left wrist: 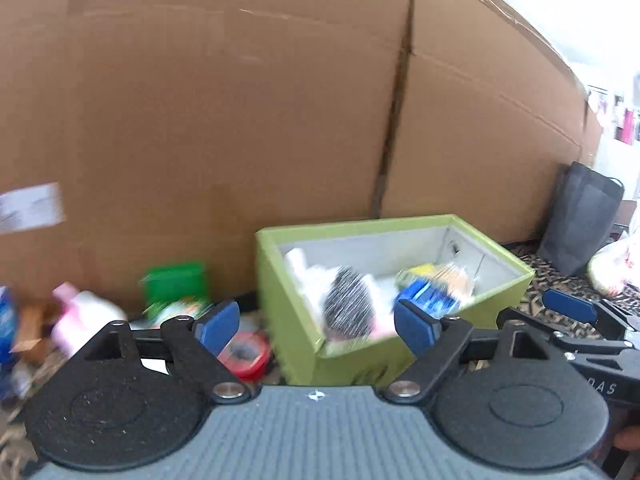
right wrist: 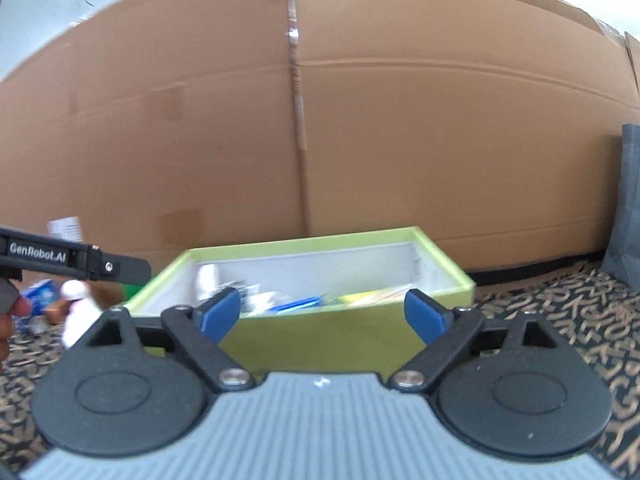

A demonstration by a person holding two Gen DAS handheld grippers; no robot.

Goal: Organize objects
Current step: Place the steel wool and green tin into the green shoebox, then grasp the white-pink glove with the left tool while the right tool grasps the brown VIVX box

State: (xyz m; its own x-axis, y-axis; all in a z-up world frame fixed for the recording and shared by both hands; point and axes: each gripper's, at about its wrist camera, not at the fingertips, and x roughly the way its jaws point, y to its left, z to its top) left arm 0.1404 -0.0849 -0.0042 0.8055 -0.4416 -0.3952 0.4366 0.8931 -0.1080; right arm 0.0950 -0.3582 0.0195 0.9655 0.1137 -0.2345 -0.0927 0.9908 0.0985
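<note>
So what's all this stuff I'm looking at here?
green box: one, lime green, open, on the carpet, holding several items
hairbrush: one, black bristles, inside the box
blue packet: one, inside the box
tape roll: one, red, left of the box
bottle: one, white and pink, further left
cardboard box: one, brown, behind everything
bag: one, dark grey, at right
left gripper: blue pads, open
right gripper: blue pads, open

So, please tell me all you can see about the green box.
The green box is an open rectangular carton, lime outside and pale grey inside, seemingly cardboard. It sits lidless on the patterned carpet, before the big cardboard wall. Inside lie a dark bristly brush, blue and yellow packets and white items. No gripper touches it.
</note>
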